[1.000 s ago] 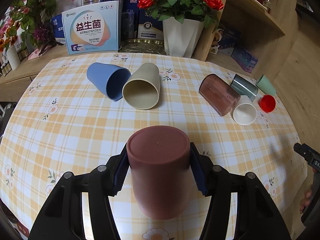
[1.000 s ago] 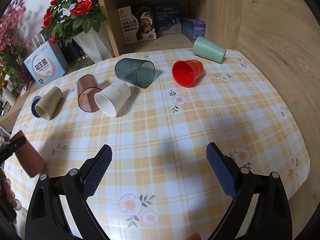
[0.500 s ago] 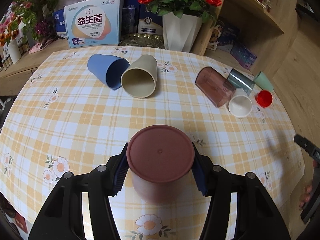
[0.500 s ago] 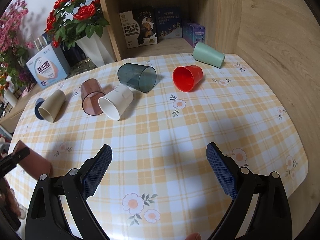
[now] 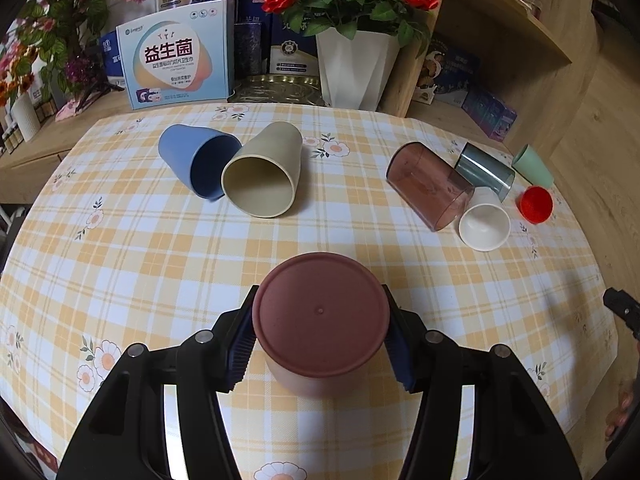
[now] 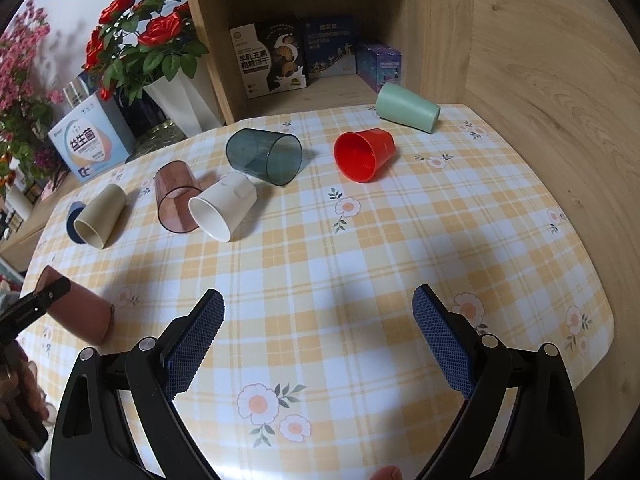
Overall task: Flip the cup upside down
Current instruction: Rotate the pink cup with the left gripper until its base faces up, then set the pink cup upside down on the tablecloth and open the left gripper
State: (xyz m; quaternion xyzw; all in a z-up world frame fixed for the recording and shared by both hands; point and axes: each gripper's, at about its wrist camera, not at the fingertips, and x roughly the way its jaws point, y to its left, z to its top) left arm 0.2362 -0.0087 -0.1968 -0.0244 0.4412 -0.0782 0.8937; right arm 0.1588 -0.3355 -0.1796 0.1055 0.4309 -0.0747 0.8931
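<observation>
My left gripper (image 5: 320, 340) is shut on a brown-pink cup (image 5: 320, 312), its flat base turned toward the camera and its mouth pointing down at the checked tablecloth (image 5: 120, 272). The right wrist view shows the same cup (image 6: 78, 310) at the table's left edge, tilted, its rim close to or touching the cloth, I cannot tell which. My right gripper (image 6: 318, 332) is open and empty over the table's near right part.
Several cups lie on their sides: blue (image 5: 192, 160), beige (image 5: 264, 176), clear brown (image 5: 428, 184), white (image 5: 484, 224), clear grey (image 5: 484, 168), red (image 5: 536, 204), green (image 5: 532, 164). A white vase of roses (image 5: 356, 64), boxes and wooden shelves stand behind.
The left gripper has turned the brown-pink cup further over, so its base now faces the camera squarely, and has lowered it toward the cloth. The right gripper stays open and has shifted only slightly.
</observation>
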